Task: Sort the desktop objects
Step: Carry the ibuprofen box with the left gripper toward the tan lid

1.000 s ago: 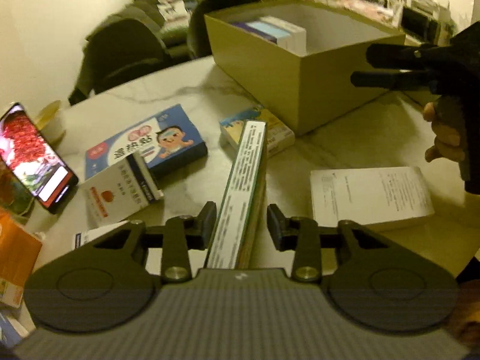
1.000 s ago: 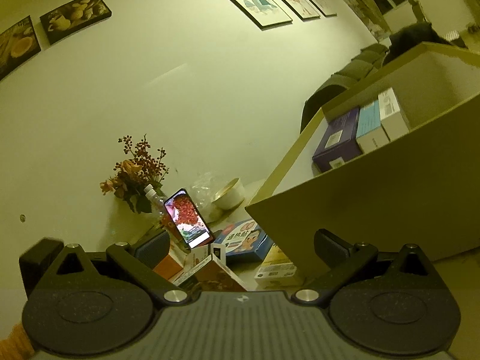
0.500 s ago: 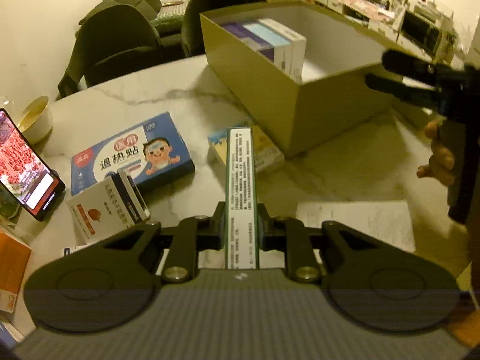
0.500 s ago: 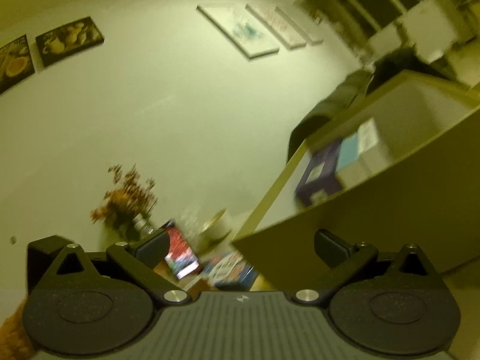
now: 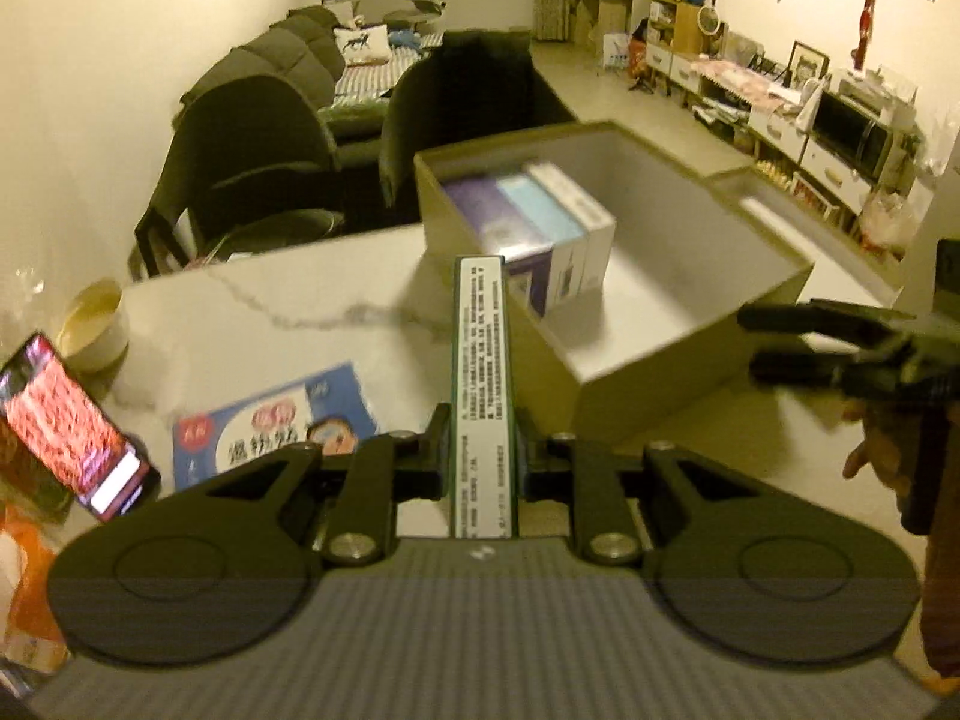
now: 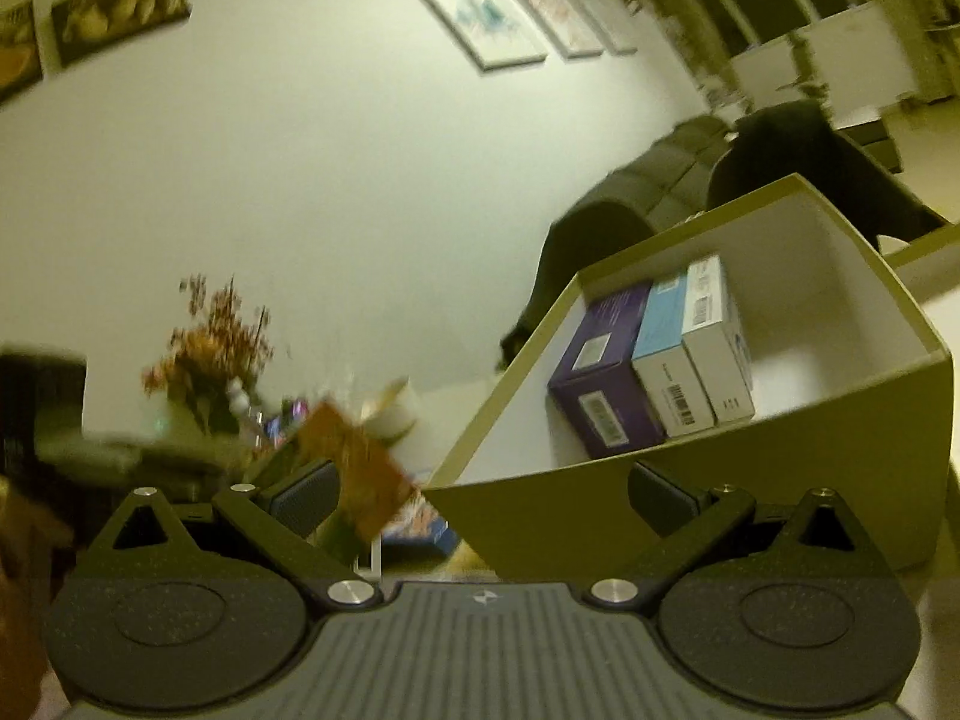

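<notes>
The left tongs (image 5: 483,456) clamp a slim box (image 5: 483,372) on edge above the worktop (image 5: 270,306), aimed at the carton (image 5: 690,354) to slot beside three upright boxes (image 5: 540,228), while the right tongs (image 6: 480,495) gape empty.

Dark chairs (image 5: 252,150) are standing behind the worktop (image 5: 288,300). Framed pictures (image 6: 492,12) are hanging on the wall, and dried flowers (image 6: 210,348) are showing blurred below them.

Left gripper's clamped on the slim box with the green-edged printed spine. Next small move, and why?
Probably carry it forward over the open olive cardboard box and lower it beside the three upright cartons. The left gripper is shut on the slim box, already clear of the marble table, and bare floor shows right of the cartons.
</notes>
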Tool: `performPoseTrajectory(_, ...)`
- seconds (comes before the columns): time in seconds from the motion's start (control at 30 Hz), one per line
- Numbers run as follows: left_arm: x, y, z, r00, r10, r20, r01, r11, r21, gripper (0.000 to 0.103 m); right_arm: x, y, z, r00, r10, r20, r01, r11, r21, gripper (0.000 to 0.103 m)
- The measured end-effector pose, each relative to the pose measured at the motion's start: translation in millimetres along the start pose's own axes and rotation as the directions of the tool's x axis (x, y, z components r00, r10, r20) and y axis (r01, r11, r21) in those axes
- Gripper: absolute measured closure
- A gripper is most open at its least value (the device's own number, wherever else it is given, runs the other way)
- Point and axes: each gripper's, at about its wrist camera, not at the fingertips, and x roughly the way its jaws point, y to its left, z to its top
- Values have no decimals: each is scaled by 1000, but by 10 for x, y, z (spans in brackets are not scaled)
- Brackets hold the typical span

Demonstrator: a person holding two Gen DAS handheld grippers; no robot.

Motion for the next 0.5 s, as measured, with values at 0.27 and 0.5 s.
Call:
performPoseTrajectory(0.27,51,-219,430,998,-28,52,29,1000,-4,85,-100,150,341,999,-37,-1,36,978,-205,0)
performPoseTrajectory(0.5,436,-424,784,994,-94,59,96,995,-38,85,-35,-148,569,977,-212,-26,207,970,-127,0)
